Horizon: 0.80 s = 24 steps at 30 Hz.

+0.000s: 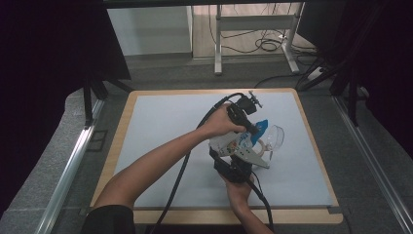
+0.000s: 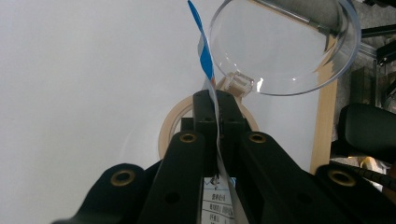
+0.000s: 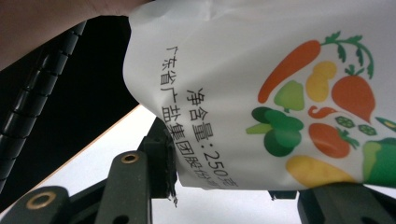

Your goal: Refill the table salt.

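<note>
Over the bench (image 1: 160,126), the left gripper (image 2: 217,109) has its fingers (image 2: 205,121) clenched on the bag's (image 3: 280,84) top edge while the right gripper's (image 3: 219,182) fingers (image 3: 161,163) clamp its body, probably steadying it for tearing or pouring toward the clear bowl (image 2: 285,46).

The bag (image 3: 280,93) is white, printed with black characters and a cluster of orange, yellow, green and red vegetables; its top edge (image 2: 201,51) carries a blue stripe; just beside the bag lies a clear, colourless bowl (image 2: 285,46), and under it a pale beige tape ring (image 2: 169,126); the mat (image 1: 165,126) beneath the bag is pale grey-blue, framed by a light wood table edge (image 1: 117,141); both grippers' jaws are black with brass-coloured rivets.
</note>
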{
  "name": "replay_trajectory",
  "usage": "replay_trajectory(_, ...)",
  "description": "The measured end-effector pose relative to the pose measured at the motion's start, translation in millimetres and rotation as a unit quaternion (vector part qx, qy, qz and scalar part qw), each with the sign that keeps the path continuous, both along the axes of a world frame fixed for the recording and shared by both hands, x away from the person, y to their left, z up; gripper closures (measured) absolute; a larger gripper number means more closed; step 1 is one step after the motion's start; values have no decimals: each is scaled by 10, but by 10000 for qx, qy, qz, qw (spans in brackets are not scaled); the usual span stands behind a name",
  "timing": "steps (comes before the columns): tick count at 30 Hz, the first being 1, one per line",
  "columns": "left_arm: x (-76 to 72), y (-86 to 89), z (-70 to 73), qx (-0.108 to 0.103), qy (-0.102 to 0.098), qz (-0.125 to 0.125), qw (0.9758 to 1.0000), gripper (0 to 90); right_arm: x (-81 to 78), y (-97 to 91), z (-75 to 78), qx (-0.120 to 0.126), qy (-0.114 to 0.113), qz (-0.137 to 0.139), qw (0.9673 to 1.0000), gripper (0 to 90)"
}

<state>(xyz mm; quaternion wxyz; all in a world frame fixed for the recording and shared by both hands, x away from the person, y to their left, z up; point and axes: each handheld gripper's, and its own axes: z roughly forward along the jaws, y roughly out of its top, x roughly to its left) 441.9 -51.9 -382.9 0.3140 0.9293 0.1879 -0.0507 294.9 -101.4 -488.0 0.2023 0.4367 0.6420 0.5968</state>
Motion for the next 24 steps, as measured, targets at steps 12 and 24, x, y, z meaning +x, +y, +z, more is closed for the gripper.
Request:
replay_trajectory(12,-1,25,-11,5,5,25,10000,897,11,20,-12,-89,-51,45,9999,537)
replay_trajectory(24,-18,23,2,-3,-7,30,10000,897,8,16,-3,-132,-110,63,9998,538)
